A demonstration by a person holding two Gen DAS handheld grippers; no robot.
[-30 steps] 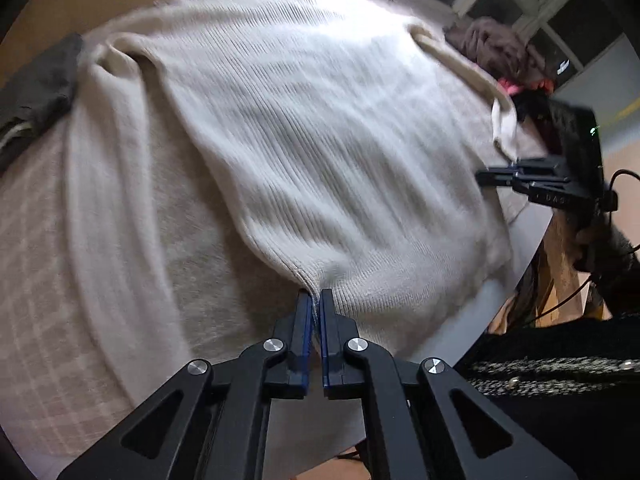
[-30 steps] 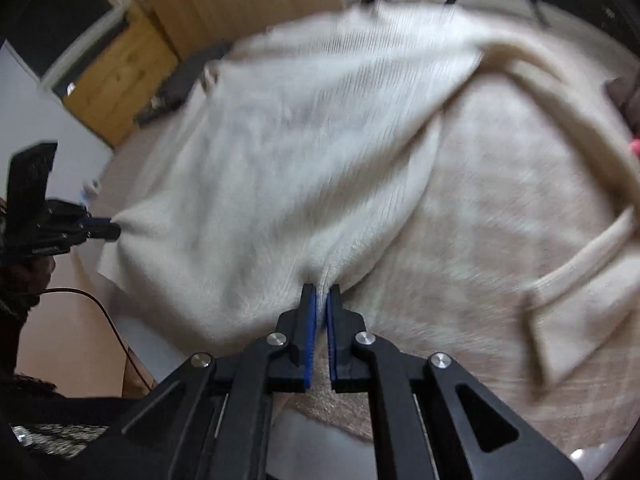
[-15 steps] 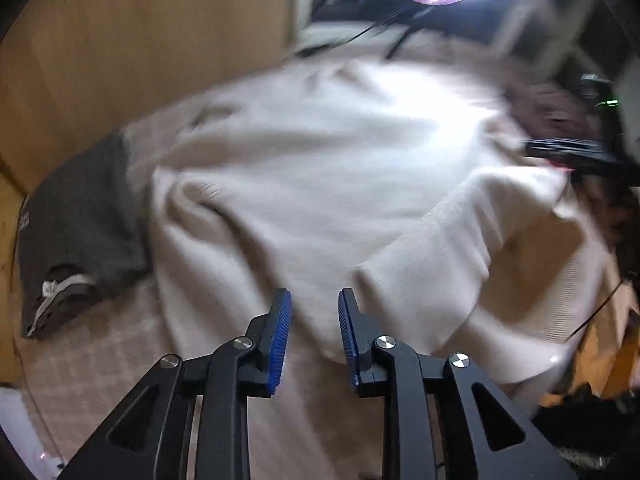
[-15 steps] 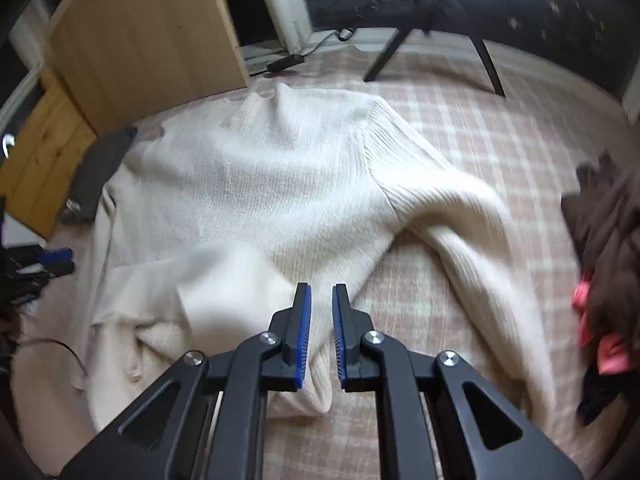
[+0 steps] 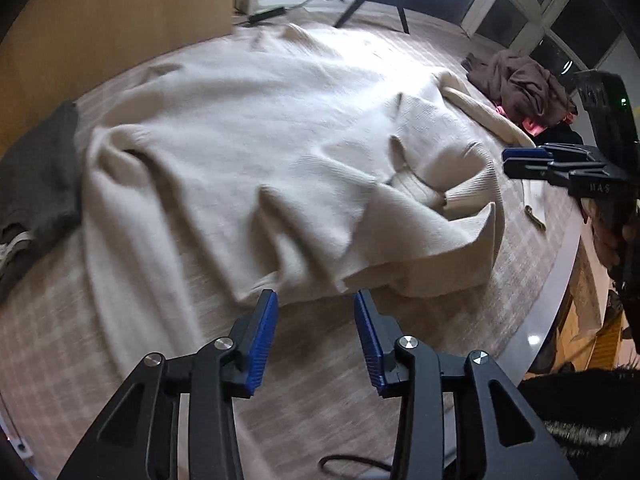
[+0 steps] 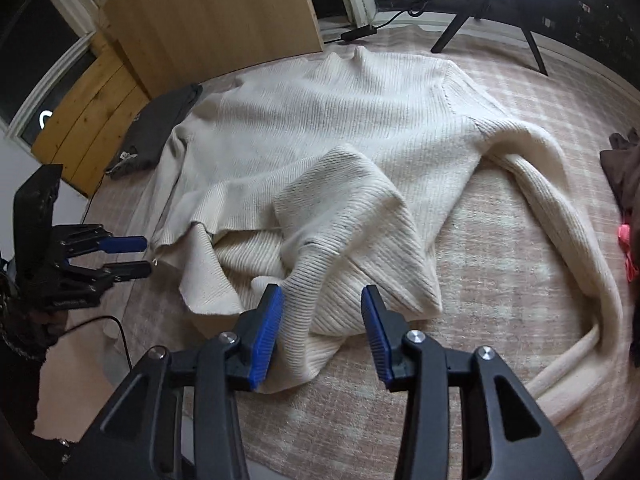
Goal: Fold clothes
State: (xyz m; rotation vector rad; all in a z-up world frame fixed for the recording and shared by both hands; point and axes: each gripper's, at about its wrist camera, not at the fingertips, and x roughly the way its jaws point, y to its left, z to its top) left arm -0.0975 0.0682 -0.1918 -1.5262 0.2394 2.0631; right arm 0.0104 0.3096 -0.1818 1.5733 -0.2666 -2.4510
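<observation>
Sweater [image 6: 360,128], soft and floppy, lay rumpled near the table edge; both claws, just opened, gripped nothing; hem corners offered holds.

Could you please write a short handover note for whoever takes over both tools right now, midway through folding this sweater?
Left tool: open, jaws have just been opening, nothing between them; it sits short of the sweater's near edge.
Right tool: open, jaws have just been opening; the hem fold lies between the pads but is not pinched.
Cream ribbed sweater: spread on the checked cloth, bottom hem flipped up over the body in a rumpled heap, right-hand sleeve trailing out.
Done: hem brought up and let go.
Left: flatten that fold, fold in the sleeves, finish. The grey garment and brown pile are untouched.
</observation>
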